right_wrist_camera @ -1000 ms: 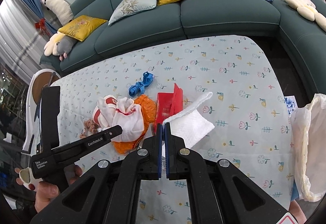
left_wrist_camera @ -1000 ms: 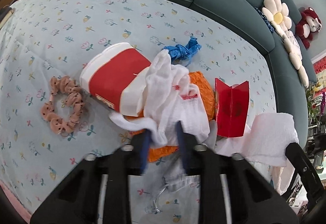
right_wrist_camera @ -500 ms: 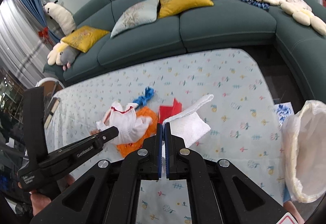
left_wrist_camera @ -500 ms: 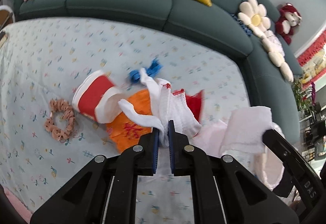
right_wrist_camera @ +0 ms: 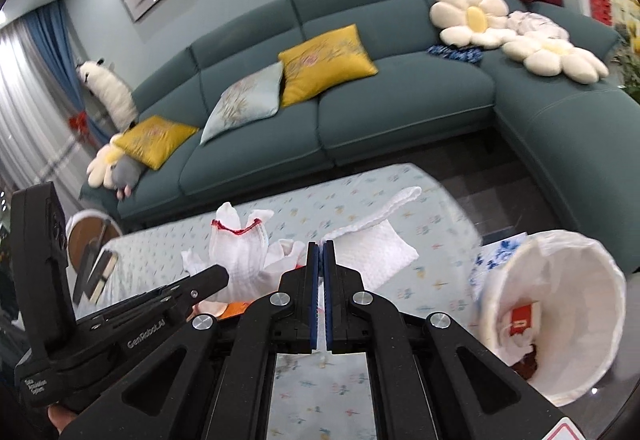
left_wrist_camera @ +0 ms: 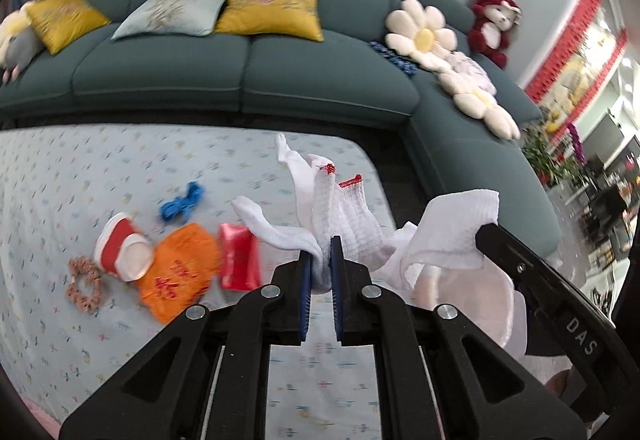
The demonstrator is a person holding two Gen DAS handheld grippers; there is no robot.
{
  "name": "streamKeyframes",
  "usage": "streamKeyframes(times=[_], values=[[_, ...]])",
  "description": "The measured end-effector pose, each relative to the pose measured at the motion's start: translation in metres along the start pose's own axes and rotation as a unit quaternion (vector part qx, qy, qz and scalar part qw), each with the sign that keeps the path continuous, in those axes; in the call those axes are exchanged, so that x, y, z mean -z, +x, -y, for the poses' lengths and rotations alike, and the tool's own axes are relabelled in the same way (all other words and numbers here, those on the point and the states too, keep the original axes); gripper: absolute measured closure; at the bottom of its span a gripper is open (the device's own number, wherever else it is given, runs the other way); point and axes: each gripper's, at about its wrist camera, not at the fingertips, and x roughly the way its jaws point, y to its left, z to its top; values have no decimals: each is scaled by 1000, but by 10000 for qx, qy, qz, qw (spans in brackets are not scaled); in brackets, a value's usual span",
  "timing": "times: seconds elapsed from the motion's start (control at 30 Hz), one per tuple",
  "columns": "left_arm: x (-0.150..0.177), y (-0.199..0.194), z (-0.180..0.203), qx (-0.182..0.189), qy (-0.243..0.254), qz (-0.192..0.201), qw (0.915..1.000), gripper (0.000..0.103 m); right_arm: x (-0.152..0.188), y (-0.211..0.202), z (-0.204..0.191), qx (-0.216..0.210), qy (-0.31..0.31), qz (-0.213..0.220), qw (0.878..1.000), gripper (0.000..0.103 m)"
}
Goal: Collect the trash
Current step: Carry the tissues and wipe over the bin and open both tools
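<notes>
My left gripper (left_wrist_camera: 320, 252) is shut on a white knit glove (left_wrist_camera: 348, 208) with red cuff trim, and the glove hangs in the air above the table. My right gripper (right_wrist_camera: 320, 252) is shut on a white paper towel (right_wrist_camera: 372, 248), also lifted. The right wrist view shows the glove (right_wrist_camera: 240, 248) just left of the towel. A white-lined trash bin (right_wrist_camera: 568, 280) stands to the lower right with a red packet inside. A red and white cup (left_wrist_camera: 120, 244), an orange bag (left_wrist_camera: 180, 272), a red packet (left_wrist_camera: 238, 256) and a blue scrap (left_wrist_camera: 182, 202) lie on the table.
The table (left_wrist_camera: 80, 180) has a pale flowered cloth, and a pink scrunchie (left_wrist_camera: 84, 284) lies on it at the left. A teal corner sofa (left_wrist_camera: 240, 72) with cushions wraps round the far and right sides. A small round side table (right_wrist_camera: 88, 236) stands at the left.
The left jaws closed on the glove and lifted it off the pile. Both grippers rose from the table with their cloths, and the bin came further into the right wrist view.
</notes>
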Motion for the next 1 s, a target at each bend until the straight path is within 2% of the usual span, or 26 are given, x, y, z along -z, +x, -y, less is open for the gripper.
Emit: streamKeyframes(times=[0.27,0.53,0.73,1.0], values=[[8,3,80,304,633,-29,9975,95,-4,-39,57,322,307,319,9985,101],[28,24,155,588,1228,-250,9904,95,2,-73,124,732,693,509,9936,101],[39,44,191,715,1439,-447,9860,95,9,-85,162,966,921,529,9896,101],[49,61,216,769,1590,-615,9824,95,18,-85,195,1116,1163,476,9858,101]])
